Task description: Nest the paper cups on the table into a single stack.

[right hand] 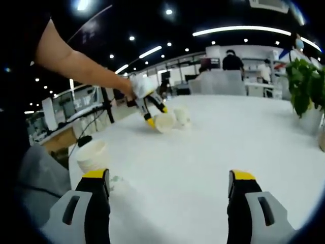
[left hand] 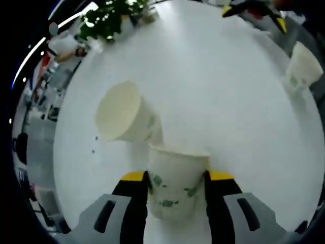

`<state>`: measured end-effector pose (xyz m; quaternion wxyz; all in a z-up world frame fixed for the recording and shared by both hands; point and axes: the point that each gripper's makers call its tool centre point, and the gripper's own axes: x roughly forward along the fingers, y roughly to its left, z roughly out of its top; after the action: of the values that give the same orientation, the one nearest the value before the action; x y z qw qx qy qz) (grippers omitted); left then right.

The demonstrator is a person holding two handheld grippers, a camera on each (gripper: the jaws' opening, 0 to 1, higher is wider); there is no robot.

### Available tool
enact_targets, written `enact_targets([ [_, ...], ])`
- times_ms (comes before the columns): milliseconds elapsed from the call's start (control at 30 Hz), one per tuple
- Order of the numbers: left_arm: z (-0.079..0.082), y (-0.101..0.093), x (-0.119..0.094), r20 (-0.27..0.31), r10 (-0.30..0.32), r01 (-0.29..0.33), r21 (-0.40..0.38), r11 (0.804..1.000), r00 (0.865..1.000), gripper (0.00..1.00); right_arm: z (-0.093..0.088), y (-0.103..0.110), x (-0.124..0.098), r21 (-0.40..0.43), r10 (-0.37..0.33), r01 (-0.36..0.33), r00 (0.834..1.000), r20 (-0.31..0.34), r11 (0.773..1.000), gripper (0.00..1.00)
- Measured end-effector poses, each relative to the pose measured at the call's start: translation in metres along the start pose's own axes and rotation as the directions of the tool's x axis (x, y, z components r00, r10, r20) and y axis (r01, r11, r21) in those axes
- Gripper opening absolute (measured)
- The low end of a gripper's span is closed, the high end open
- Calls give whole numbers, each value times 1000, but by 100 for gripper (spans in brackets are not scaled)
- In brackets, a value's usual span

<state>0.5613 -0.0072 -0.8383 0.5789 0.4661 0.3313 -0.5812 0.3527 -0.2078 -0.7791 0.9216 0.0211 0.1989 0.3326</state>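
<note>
The left claw point(left hand: 176, 189) pinches an upright cup point(left hand: 175, 183) on the surface point(left hand: 228, 101), a tipped cup point(left hand: 127, 114) lying just beyond it, mouth toward the claw, while the spread right claw point(right hand: 170, 190) is empty beside a third cup point(right hand: 91, 155).

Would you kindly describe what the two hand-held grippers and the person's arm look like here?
Both match: the left hand-held gripper and the right hand-held gripper have pale grey bodies with dark slots, black jaws and yellow tips. In the right gripper view, the left one appears again, with a white body. The person's arm is bare from a dark short sleeve.
</note>
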Motion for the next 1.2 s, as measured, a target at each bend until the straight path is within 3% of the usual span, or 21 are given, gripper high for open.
enact_targets([
  [100, 2, 1, 4, -10, 25, -24, 45, 999, 1000, 53, -1, 0, 0, 1, 0, 0, 1000, -2, 1000, 95],
  [167, 8, -2, 7, 9, 4, -4, 24, 1000, 1000, 55, -2, 1, 0, 1, 2, -2, 1000, -3, 1000, 95],
  [267, 12, -1, 10, 2, 6, -6, -27, 1000, 1000, 54, -1, 1, 0, 2, 3, -3, 1000, -3, 1000, 95],
  [400, 14, -10, 15, 7, -37, 38, -137, 990, 999, 54, -1, 3, 0, 1, 4, -4, 1000, -4, 1000, 95],
  [500, 9, -15, 17, -22, -48, 42, -211, 977, 999, 46, 0, 4, 0, 1, 4, -4, 1000, -4, 1000, 95],
  [733, 16, -18, 16, 18, -34, 37, -240, 970, 999, 44, 0, 7, 1, -5, 9, -9, 1000, -4, 1000, 94],
  [1000, 19, -21, 10, 100, -13, 41, -287, 957, 995, 42, 4, 8, 1, -13, 11, -11, 1000, -1, 1000, 94],
  [1100, 22, -20, 4, 149, 9, 40, -322, 946, 989, 42, 4, 9, 0, -14, 11, -11, 1000, -5, 1000, 94],
  [1200, 24, -13, -6, 205, 59, 28, -396, 918, 977, 42, 6, 9, -1, -18, 12, -12, 1000, -4, 1000, 94],
])
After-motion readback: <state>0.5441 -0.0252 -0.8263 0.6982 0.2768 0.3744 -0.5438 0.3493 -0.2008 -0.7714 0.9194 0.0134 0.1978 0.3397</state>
